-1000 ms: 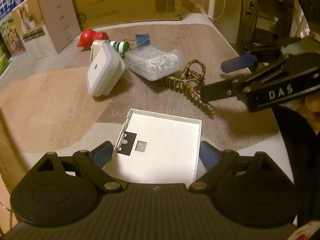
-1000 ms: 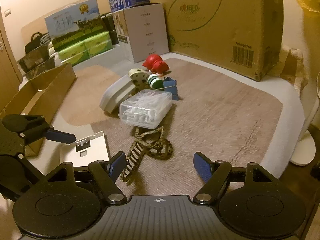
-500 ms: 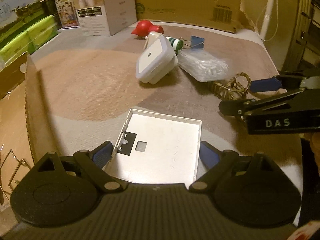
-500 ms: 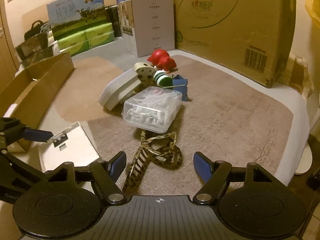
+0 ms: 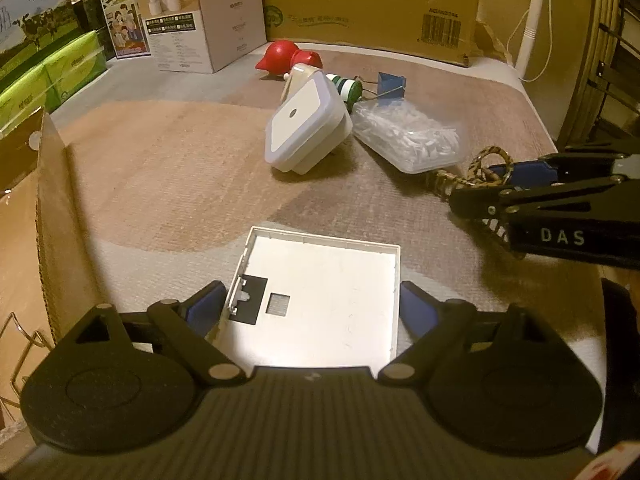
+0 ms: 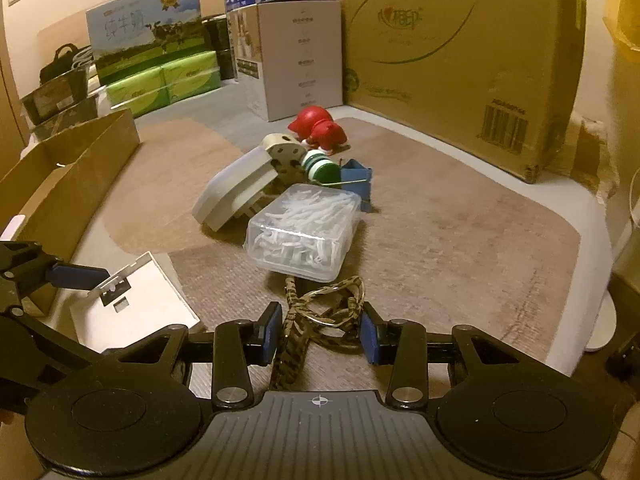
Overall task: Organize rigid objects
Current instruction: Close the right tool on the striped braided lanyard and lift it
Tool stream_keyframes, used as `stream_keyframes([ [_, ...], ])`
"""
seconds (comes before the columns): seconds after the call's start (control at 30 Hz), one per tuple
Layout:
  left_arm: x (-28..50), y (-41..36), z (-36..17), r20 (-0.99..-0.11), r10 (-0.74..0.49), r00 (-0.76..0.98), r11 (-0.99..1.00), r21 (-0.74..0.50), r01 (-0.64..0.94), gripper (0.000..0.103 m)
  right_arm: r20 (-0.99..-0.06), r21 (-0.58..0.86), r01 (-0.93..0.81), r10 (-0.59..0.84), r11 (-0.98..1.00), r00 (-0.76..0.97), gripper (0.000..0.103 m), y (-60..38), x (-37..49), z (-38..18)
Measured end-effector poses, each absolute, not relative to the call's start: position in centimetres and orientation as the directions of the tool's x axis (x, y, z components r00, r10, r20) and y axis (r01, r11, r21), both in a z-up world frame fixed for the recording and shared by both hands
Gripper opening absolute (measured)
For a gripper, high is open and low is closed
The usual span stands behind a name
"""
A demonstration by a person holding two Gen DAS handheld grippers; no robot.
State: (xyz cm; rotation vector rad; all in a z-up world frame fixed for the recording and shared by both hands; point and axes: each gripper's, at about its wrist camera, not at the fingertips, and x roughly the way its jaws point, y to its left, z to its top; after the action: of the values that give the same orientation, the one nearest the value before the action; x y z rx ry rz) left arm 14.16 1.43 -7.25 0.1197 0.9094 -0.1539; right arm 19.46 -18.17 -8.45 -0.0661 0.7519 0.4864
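My left gripper (image 5: 314, 308) is shut on a flat white square lid (image 5: 320, 300) and holds it over the mat; it also shows in the right wrist view (image 6: 132, 312). My right gripper (image 6: 320, 332) has its jaws half closed around a leopard-print hair claw (image 6: 320, 312), whose loops lie between the pads; I cannot tell if they press on it. A pile lies further on: a clear box of white picks (image 6: 304, 232), a white container (image 6: 232, 196), a red toy (image 6: 320, 130), a green-striped piece (image 6: 318, 164) and a blue binder clip (image 6: 358, 182).
An open cardboard box (image 6: 68, 184) stands at the left, its wall (image 5: 52, 216) close to my left gripper. Large cartons (image 6: 452, 52) and a white carton (image 6: 296, 56) line the back of the brown mat (image 6: 460, 232). A white stand foot (image 6: 600, 328) is at the right.
My right gripper moved forward over the hair claw and its jaws narrowed around it. My left gripper swung left with the lid, bringing the cardboard box into view.
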Motion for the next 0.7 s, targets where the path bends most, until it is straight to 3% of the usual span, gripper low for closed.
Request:
stream_keyframes([
  [0.5, 11.1, 1.1, -3.5, -0.76, -0.083, 0.644, 0.989, 0.014, 0.144, 0.09, -0.659, 0.151, -0.394, 0.389, 0.907, 0.644, 0.04, -20.9, 16.4, -6.0],
  [0.57, 10.6, 1.3, -2.7, -0.752, -0.082, 0.654, 0.991, 0.005, 0.13, 0.09, -0.647, 0.154, -0.393, 0.393, 0.907, 0.654, 0.036, -21.1, 15.7, -5.3],
  [0.63, 10.0, 1.5, -1.9, -0.744, -0.079, 0.663, 0.993, -0.003, 0.115, 0.09, -0.637, 0.156, -0.395, 0.398, 0.905, 0.66, 0.014, -21.1, 15.3, -4.5],
  [0.7, 9.5, 1.7, -1.2, -0.736, -0.075, 0.673, 0.995, -0.006, 0.105, 0.09, -0.629, 0.143, -0.399, 0.394, 0.906, 0.67, 0.01, -21.0, 14.8, -3.9],
])
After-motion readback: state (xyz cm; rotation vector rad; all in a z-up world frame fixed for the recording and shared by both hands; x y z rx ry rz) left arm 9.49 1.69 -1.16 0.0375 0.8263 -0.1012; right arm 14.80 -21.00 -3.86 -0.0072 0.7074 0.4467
